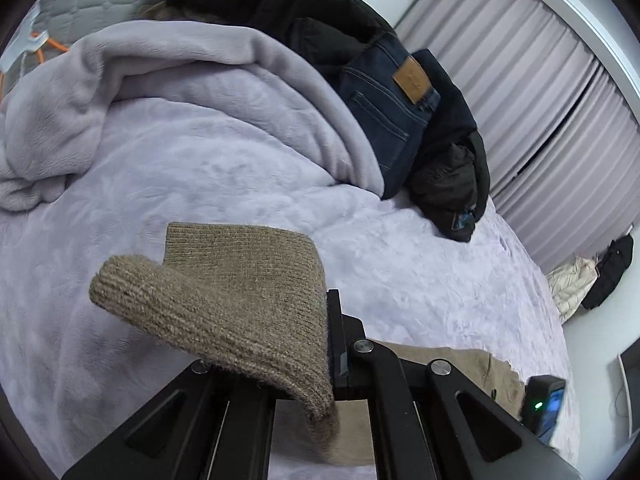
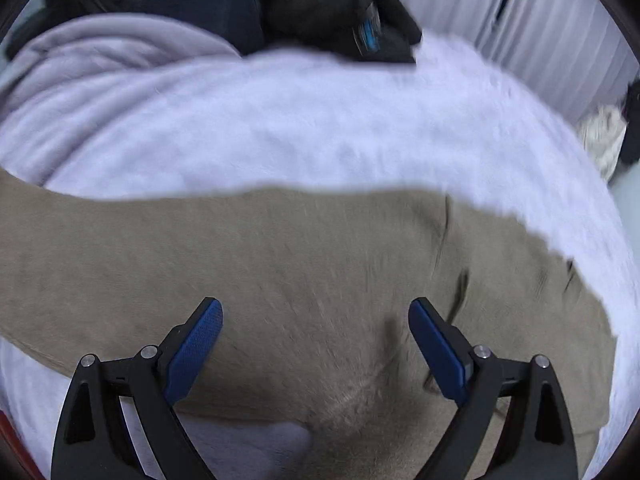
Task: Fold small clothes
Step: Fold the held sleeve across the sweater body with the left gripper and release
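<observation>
While left claw (image 1: pixel 334 336) grips knit cuff (image 1: pixel 224 300), right claw (image 2: pixel 316 344) gapes, jeans (image 1: pixel 394 120) beyond

Your left gripper (image 1: pixel 334 344): fingertips buried under the knit cuff (image 1: pixel 224 300), pads unseen. Tan garment (image 2: pixel 300 280) runs off the left edge of the right wrist view; its near hem hides behind the gripper frame. That whole view is motion-blurred, so fabric weave and creases stay unclear. Dark pile (image 2: pixel 336 4) at top: label unreadable, cut by the rim.
</observation>
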Motion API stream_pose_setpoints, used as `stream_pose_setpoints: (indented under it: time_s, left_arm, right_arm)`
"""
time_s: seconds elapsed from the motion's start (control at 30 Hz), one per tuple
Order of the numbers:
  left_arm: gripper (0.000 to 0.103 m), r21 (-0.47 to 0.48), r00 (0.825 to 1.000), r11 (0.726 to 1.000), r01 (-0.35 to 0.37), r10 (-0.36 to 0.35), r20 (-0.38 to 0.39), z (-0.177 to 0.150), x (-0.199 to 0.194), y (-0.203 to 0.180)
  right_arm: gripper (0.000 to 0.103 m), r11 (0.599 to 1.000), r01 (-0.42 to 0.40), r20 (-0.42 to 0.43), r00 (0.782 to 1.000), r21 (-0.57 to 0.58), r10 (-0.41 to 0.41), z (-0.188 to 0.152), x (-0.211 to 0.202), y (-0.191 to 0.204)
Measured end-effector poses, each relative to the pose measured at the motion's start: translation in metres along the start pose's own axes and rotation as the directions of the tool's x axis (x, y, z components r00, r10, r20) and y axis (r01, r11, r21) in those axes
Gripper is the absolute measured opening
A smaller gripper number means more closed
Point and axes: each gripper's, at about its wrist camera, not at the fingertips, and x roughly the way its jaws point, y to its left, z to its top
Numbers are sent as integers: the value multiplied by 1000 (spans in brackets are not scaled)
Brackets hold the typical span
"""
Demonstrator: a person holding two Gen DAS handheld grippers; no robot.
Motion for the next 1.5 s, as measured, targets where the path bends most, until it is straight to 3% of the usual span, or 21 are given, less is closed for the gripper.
stream_pose_setpoints:
  time_s: [0.07, 0.13, 0.2, 0.37, 0.53, 0.7, 0.9, 1.0, 1.1, 1.13, 1.2, 1.23, 1.27, 1.3, 1.37, 1.4, 1.5]
  left_arm:
    - [4, 35, 1000, 999, 1, -1, -18, -3, 1, -24]
    - [5, 78, 999, 997, 18, -16, -32, -7, -2, -50]
    - [5, 136, 998, 990, 43, -37, -49, -15, -4, -83]
    - [5, 260, 988, 957, 129, -102, -115, -44, 5, -175]
    - [4, 337, 967, 914, 225, -167, -192, -82, 16, -272]
    - [4, 434, 937, 844, 316, -207, -282, -149, 24, -370]
    - [4, 521, 877, 766, 377, -116, -465, -275, 82, -448]
    - [5, 569, 863, 742, 354, -25, -504, -320, 102, -460]
    - [5, 607, 853, 723, 331, 46, -520, -339, 112, -457]
    - [15, 608, 854, 719, 336, 39, -518, -338, 110, -456]
    - [57, 573, 841, 731, 370, -1, -541, -330, 100, -452]
    - [95, 557, 846, 742, 374, -28, -532, -322, 95, -449]
    - [103, 544, 859, 748, 381, -68, -508, -316, 86, -446]
    - [103, 530, 855, 738, 417, -121, -503, -310, 77, -444]
    - [103, 529, 833, 719, 451, -127, -538, -301, 74, -443]
    - [103, 526, 830, 719, 454, -129, -542, -295, 69, -440]
    - [103, 501, 846, 741, 447, -169, -506, -270, 56, -421]
  right_arm:
    - [96, 989, -143, -13, 990, -44, 142, -7, 1, 4]
    - [96, 957, -276, 26, 960, -89, 279, -13, -19, 0]
    - [96, 946, -320, 70, 944, -61, 324, -19, -36, -21]
    - [96, 986, -154, 135, 980, 65, 144, -45, -60, -119]
    - [96, 976, -65, 153, 988, 210, 33, -84, -84, -231]
    - [96, 952, -22, 172, 985, 304, -32, -126, -99, -307]
    - [96, 935, 6, 114, 992, 354, -49, -181, -86, -356]
    - [96, 933, 7, 114, 992, 360, -51, -198, -85, -367]
    - [96, 935, -28, 110, 994, 354, -12, -211, -82, -372]
    - [96, 936, -36, 113, 994, 350, -4, -214, -80, -374]
    - [96, 938, -46, 121, 993, 342, 5, -216, -79, -373]
    - [96, 938, -56, 135, 991, 342, 9, -217, -82, -373]
    - [96, 937, -66, 151, 988, 343, 15, -218, -84, -373]
    - [96, 937, -73, 161, 987, 342, 18, -218, -86, -373]
    - [96, 938, -85, 178, 984, 335, 25, -214, -88, -370]
    - [96, 941, -80, 180, 984, 330, 21, -212, -88, -368]
    - [96, 947, -67, 179, 984, 315, 10, -205, -90, -361]
